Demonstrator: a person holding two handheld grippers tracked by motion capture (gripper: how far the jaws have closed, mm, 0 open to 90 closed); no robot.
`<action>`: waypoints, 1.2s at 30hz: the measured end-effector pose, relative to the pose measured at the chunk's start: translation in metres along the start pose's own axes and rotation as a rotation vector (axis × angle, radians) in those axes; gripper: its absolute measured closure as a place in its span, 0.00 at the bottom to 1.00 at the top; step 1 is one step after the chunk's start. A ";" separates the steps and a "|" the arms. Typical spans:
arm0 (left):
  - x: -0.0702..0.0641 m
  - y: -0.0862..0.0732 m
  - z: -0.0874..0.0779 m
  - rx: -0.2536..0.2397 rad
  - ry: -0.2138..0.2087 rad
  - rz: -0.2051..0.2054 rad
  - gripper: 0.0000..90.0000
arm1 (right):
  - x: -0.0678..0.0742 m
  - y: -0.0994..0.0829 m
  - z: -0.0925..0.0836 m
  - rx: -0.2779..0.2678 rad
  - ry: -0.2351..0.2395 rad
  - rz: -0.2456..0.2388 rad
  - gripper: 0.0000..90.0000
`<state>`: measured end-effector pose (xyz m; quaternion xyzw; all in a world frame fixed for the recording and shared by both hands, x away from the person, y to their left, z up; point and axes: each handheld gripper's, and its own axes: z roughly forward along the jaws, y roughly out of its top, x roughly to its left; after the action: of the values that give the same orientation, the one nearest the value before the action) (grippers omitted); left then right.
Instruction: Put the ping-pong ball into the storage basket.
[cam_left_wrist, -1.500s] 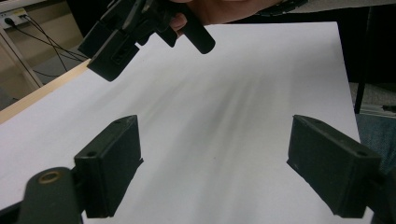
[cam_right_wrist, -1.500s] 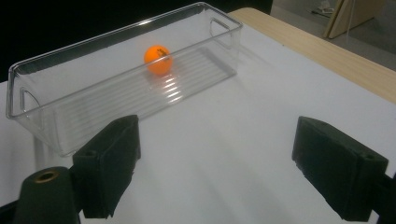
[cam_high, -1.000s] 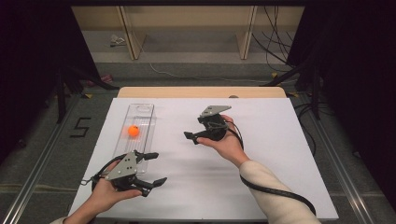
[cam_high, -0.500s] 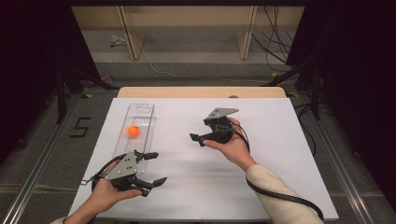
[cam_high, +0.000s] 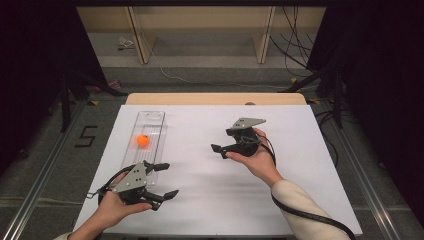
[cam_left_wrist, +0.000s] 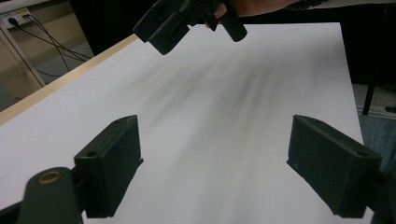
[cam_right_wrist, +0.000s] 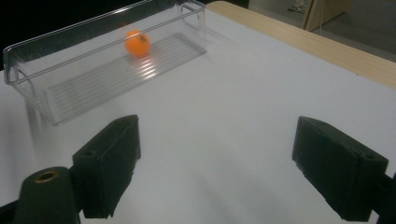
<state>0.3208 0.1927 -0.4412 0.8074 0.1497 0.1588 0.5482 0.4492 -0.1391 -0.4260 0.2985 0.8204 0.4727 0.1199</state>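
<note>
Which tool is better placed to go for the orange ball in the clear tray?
Probably the left tool: open, right beside the clear tray's near end. The right tool, also open, faces the orange ball from farther across the table.

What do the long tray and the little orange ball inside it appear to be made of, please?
The tray looks like clear, glossy hard plastic: the white table shows through its walls, and its ribbed floor catches bright glints. The orange ball looks like smooth, matte-to-satin plastic, perhaps a table-tennis ball, given its even colour and soft highlight; the pictures cannot confirm that.
</note>
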 end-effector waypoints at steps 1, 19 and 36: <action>0.000 0.000 0.000 0.000 0.000 -0.001 0.19 | 0.000 -0.001 -0.002 0.000 -0.001 0.002 0.18; 0.000 0.000 0.000 -0.004 0.007 -0.002 0.19 | -0.010 -0.017 -0.037 -0.027 -0.041 0.025 0.18; 0.001 0.000 -0.001 -0.008 0.013 -0.006 0.19 | -0.013 -0.032 -0.066 -0.044 -0.069 0.044 0.18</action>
<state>0.3214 0.1936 -0.4405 0.8038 0.1549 0.1630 0.5508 0.4160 -0.2050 -0.4198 0.3298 0.7985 0.4826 0.1440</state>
